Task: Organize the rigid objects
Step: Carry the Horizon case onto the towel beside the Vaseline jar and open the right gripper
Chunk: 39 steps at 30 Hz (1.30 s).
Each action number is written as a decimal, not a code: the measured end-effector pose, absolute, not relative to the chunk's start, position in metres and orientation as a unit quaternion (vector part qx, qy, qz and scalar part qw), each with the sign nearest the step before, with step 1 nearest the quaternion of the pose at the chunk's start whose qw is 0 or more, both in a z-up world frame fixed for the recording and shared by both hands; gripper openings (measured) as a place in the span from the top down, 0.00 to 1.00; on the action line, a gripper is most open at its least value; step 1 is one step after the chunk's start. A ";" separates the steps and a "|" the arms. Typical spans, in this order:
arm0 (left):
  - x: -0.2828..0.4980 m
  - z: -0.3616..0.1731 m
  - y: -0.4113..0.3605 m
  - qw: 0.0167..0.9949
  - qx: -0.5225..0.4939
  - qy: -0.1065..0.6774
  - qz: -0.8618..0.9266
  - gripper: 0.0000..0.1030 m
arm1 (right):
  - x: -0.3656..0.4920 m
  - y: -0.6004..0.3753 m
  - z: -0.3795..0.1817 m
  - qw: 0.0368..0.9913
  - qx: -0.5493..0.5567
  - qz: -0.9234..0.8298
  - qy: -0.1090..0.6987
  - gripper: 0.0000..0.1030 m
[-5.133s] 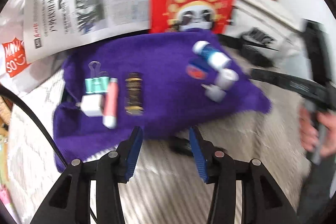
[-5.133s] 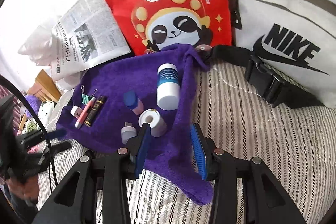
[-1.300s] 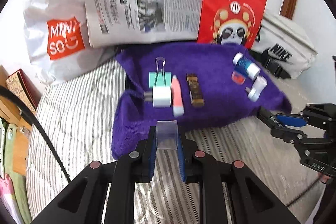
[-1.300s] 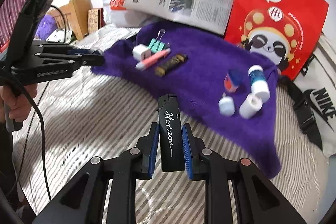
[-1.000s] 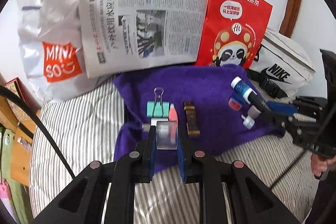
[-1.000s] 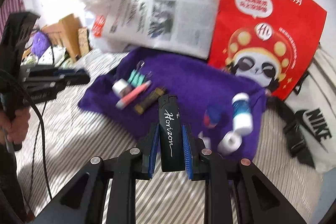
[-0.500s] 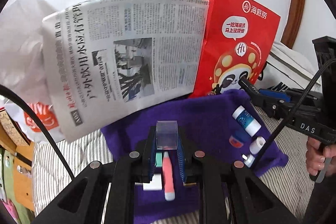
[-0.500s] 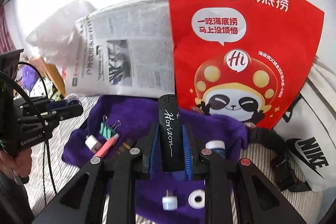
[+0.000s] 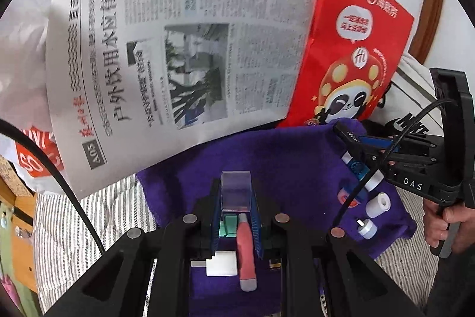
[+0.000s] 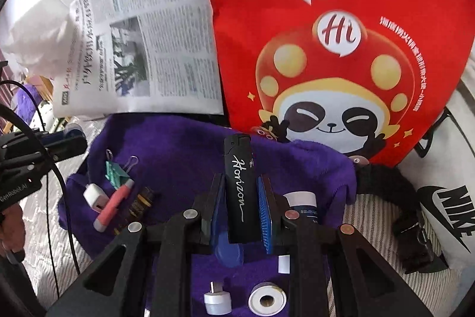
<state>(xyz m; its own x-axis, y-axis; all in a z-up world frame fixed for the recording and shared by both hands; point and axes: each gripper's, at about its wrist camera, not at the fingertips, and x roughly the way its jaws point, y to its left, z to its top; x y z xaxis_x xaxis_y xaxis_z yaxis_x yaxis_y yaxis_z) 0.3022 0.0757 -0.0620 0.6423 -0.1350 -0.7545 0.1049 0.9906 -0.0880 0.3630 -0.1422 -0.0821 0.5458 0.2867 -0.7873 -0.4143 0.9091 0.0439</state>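
Left wrist view: my left gripper [image 9: 236, 216] is clenched on a clear plastic block [image 9: 235, 190] above the purple cloth's [image 9: 285, 165] near edge. My right gripper [image 10: 241, 211] grasps a black lighter [image 10: 241, 192], upright over the cloth's middle, on the bed [image 10: 371, 216].

Newspaper [image 9: 184, 49] and bag [image 9: 350, 55] behind towel [image 9: 291, 156]

left gripper [image 9: 236, 208] clamps a clear block [image 9: 235, 190] above purple towel [image 9: 291, 165].
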 end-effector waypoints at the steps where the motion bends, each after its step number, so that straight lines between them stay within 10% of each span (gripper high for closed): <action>1: 0.303 -0.063 0.077 0.906 -0.018 0.419 -0.064 0.83 | 0.364 -0.142 -0.085 0.874 -0.076 0.201 0.436 0.78; 39: 0.314 -0.091 0.078 0.890 -0.018 0.449 -0.080 0.83 | 0.403 -0.139 -0.149 0.839 -0.069 0.193 0.503 0.76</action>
